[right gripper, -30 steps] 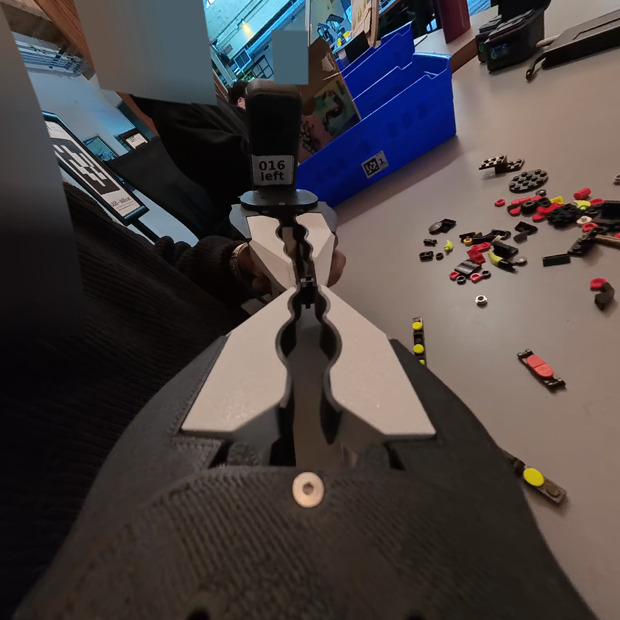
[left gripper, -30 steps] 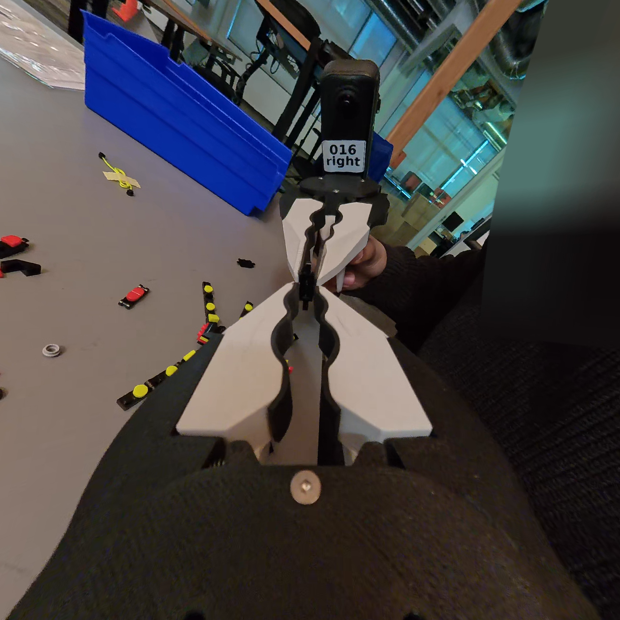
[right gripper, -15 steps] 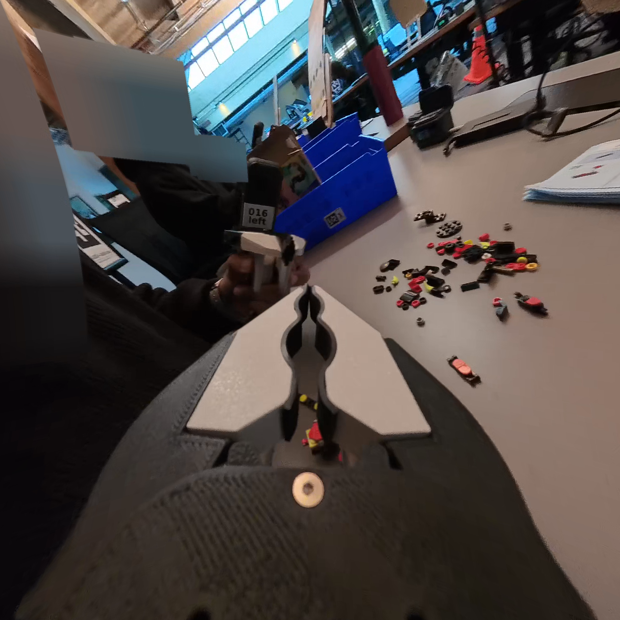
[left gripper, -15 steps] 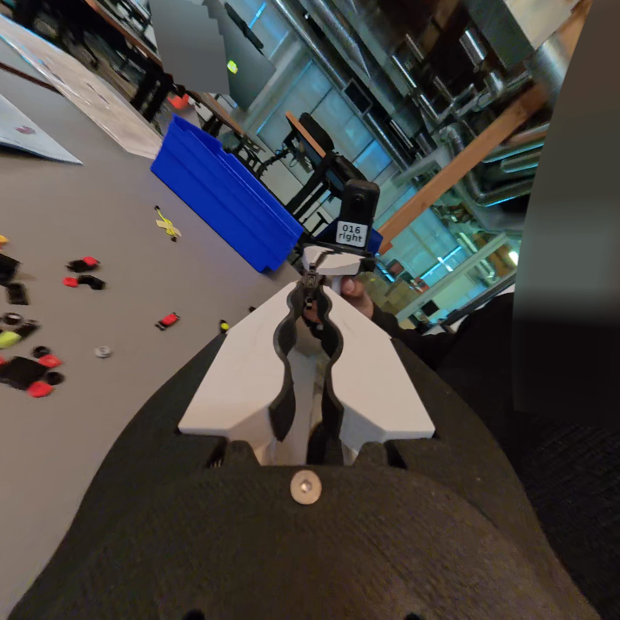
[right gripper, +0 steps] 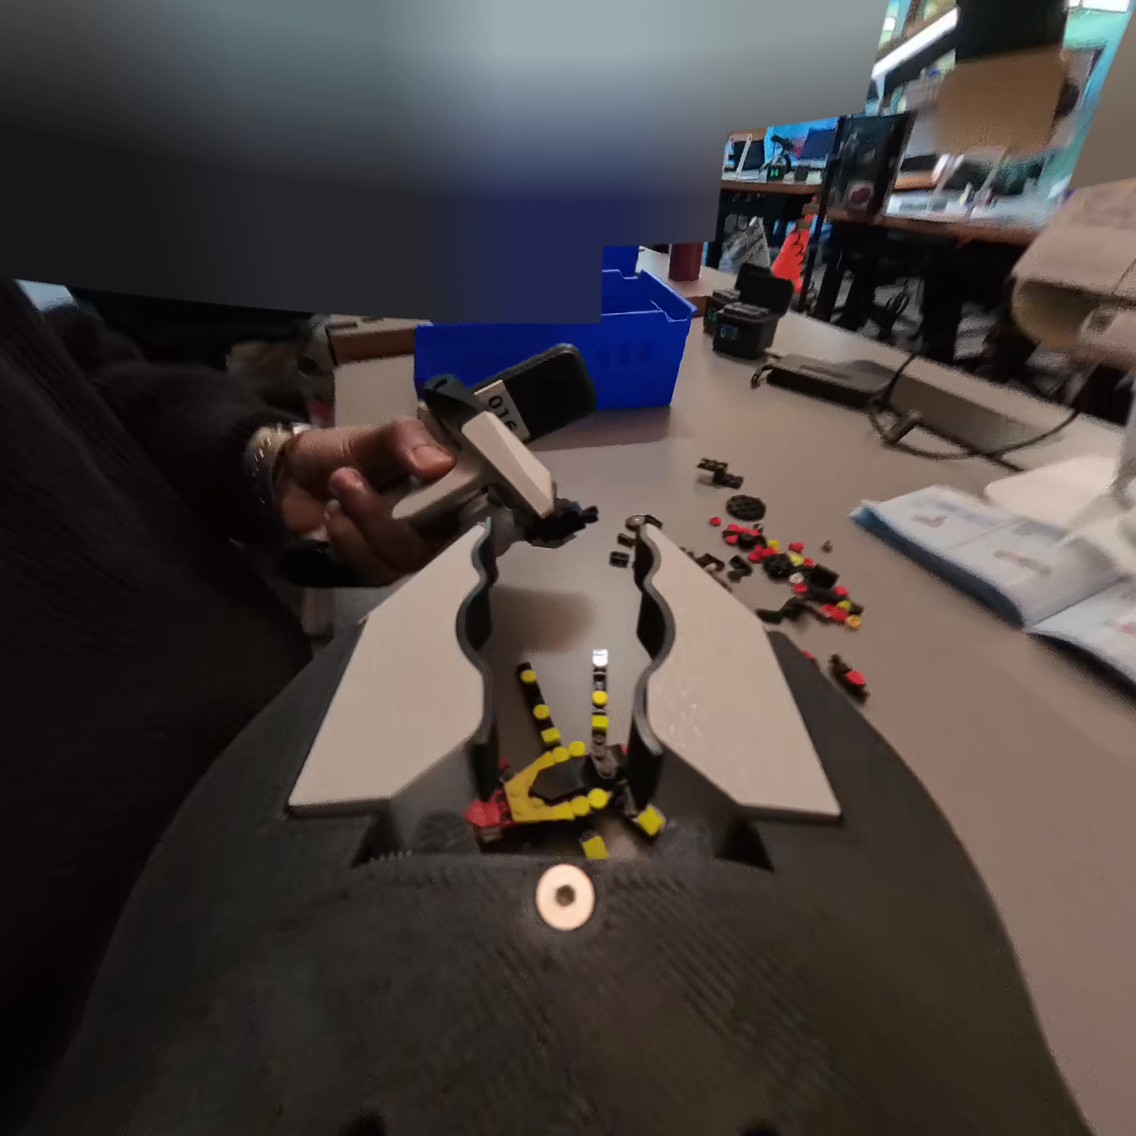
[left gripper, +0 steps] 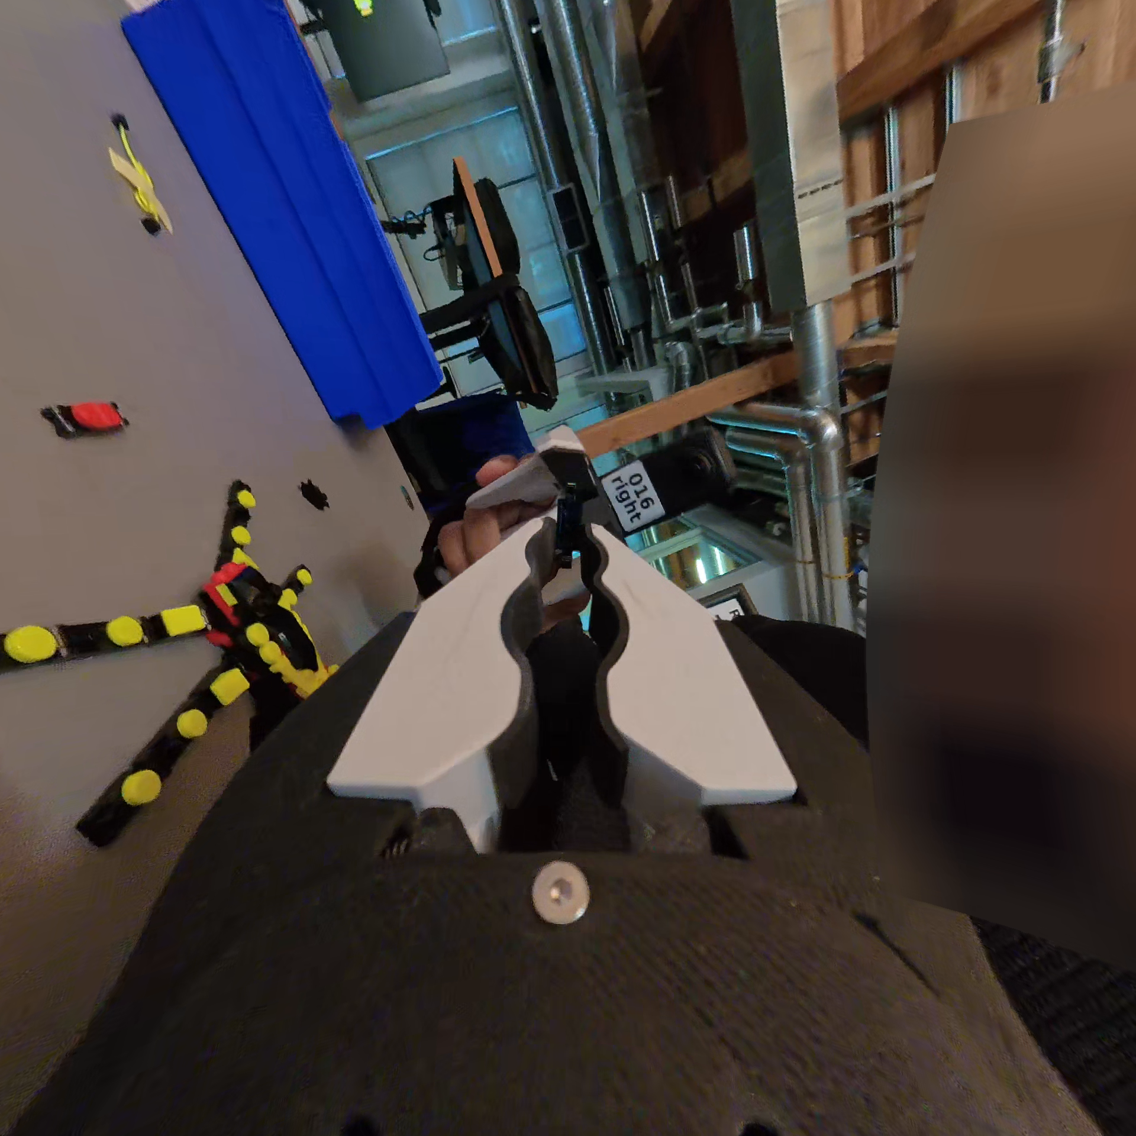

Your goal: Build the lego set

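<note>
Pinching a tiny black piece (left gripper: 565, 522) tight, the left gripper (left gripper: 565, 541) hung above the model (right gripper: 553, 787).
Right gripper (right gripper: 562, 547) sat open; the piece looked light and rigid, probably easy to drop, best held by its edges.

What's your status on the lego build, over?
Left gripper shut on small black piece. Right gripper open, empty. Black-and-yellow model on table beneath it. Nothing in the way.

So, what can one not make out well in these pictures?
- small dark piece in the left tongs: too small, left wrist view.
- yellow-black model: right wrist view, lower part hidden behind the right tongs.
- booklet: blurred, cut by the right edge.
</note>
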`<action>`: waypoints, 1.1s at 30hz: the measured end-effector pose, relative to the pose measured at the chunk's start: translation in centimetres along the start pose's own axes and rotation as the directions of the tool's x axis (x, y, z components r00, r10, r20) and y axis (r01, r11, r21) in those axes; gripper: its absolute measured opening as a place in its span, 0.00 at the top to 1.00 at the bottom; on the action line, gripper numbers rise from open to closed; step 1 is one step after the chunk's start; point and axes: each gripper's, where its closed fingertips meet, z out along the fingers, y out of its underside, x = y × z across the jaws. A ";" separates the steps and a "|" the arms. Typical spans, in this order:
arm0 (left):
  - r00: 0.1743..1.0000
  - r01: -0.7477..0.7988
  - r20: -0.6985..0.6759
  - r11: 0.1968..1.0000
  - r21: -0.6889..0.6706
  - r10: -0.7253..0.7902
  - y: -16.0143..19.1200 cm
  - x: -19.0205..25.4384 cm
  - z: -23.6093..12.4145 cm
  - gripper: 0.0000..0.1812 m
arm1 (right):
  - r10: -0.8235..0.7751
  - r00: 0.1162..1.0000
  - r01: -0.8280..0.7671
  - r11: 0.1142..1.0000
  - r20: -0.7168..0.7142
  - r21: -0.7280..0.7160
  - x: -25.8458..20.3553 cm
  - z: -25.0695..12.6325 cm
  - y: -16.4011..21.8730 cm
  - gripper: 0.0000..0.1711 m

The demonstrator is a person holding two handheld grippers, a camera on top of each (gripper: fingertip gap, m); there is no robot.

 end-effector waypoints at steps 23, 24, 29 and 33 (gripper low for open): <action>0.994 0.106 0.056 0.858 -0.503 -0.090 11.1 -1.1 -2.2 0.97 | -0.079 0.882 0.148 0.983 0.464 -0.113 -9.8 -2.7 5.0 0.93; 0.992 0.130 0.062 0.855 -0.502 -0.114 11.6 -1.2 -2.3 0.97 | -0.073 0.879 0.142 0.983 0.472 -0.113 -10.0 -2.8 5.3 0.95; 0.976 0.202 0.025 0.853 -0.481 -0.217 13.2 -0.3 -1.9 0.97 | 0.066 0.816 0.029 0.988 0.575 -0.153 -11.0 -3.9 5.0 0.95; 0.955 0.275 0.015 0.871 -0.406 -0.295 14.3 -0.3 -1.8 0.97 | 0.111 0.796 -0.017 0.987 0.594 -0.161 -11.4 -4.7 5.6 0.94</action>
